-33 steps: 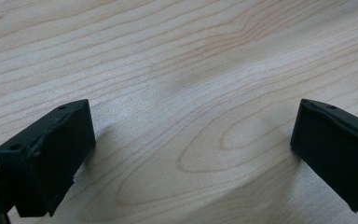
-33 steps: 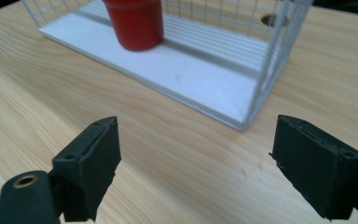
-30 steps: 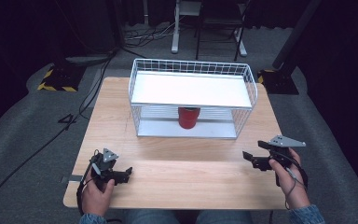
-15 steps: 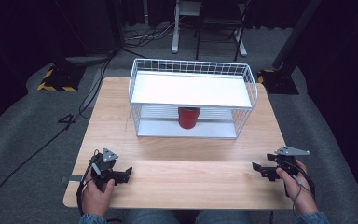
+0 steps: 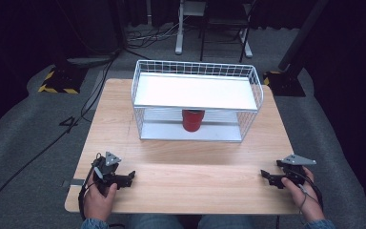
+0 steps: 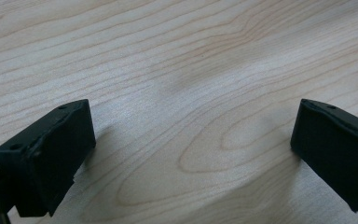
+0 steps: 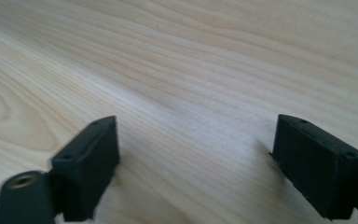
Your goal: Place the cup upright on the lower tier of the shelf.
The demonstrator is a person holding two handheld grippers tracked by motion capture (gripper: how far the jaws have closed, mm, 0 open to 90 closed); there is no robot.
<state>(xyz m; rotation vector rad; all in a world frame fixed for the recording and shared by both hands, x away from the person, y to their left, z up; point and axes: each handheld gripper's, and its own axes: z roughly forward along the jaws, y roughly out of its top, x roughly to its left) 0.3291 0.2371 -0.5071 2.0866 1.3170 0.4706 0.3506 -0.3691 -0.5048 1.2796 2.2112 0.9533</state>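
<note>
A red cup [image 5: 193, 119] stands upright on the lower shelf of a white wire rack [image 5: 196, 101] at the back middle of the wooden table [image 5: 190, 162]. My left gripper [image 5: 129, 176] rests near the front left edge, open, jaws pointing right. In the left gripper view its jaws stand wide apart over bare wood, left gripper [image 6: 191, 149] holding nothing. My right gripper [image 5: 265, 175] lies low near the front right edge, jaws pointing left. The right gripper view has the right gripper [image 7: 196, 163] open too, only wood grain between its jaws.
The rack's upper shelf is a flat white board [image 5: 195, 91] roofing over the cup. Dark grey carpet [image 5: 38, 124] surrounds the table, with cables [image 5: 52, 138] trailing on the left and stand bases [image 5: 57, 81] behind. Bare wood lies between the two grippers.
My right gripper has dropped from a raised position and drawn back toward the front edge, settling low on the table. The left gripper has stayed put.
</note>
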